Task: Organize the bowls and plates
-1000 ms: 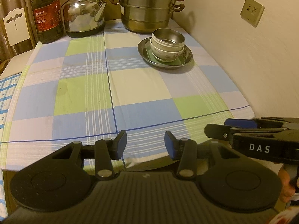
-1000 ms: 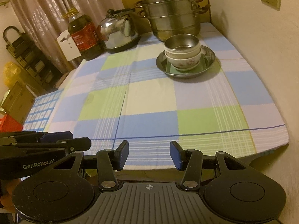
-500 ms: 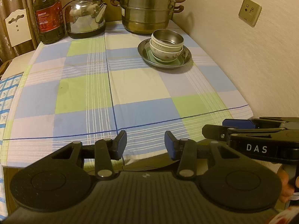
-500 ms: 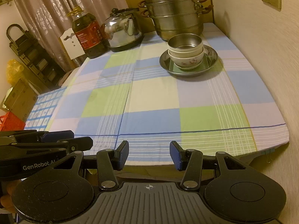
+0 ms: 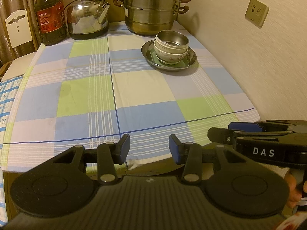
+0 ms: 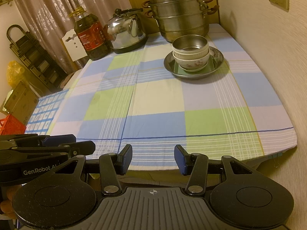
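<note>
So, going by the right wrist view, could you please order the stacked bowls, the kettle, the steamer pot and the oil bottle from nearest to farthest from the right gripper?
From the right gripper:
1. Stacked bowls, on the metal plate, ahead and slightly right.
2. Kettle, back centre-left.
3. Steamer pot at the back right and oil bottle at the back left: too close to call.

My two wrist views sit just off the near edge of the surface [image 5: 134, 99], both tilted down and facing its far end. The left view looks along the left tongs [image 5: 149, 149], the right view along the right tongs [image 6: 153, 158]. Each catches the other tongs at its side. Both share the whole surface and the distant stacked bowls [image 5: 170, 48].
</note>
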Demonstrator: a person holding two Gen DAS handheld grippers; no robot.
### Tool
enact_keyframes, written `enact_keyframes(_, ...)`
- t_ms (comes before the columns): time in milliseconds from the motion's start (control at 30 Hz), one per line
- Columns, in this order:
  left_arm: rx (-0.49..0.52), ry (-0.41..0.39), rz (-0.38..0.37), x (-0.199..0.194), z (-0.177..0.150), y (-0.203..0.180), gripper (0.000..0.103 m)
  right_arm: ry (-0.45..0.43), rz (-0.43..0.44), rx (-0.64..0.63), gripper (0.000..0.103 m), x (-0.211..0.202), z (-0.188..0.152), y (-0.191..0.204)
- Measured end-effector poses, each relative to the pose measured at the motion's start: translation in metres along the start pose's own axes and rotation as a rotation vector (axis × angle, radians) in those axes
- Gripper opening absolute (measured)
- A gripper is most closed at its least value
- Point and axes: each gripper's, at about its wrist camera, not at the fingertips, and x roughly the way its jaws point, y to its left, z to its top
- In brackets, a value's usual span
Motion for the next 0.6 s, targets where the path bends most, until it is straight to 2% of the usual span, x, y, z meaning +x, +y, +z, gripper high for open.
enact_keyframes(600, 0.001, 0.001, 0.000, 0.0005, 0.0019, -0.0007, 0.041, -0.002, -0.001, 0.000, 0.049, 0.0000, 0.0010, -0.0003)
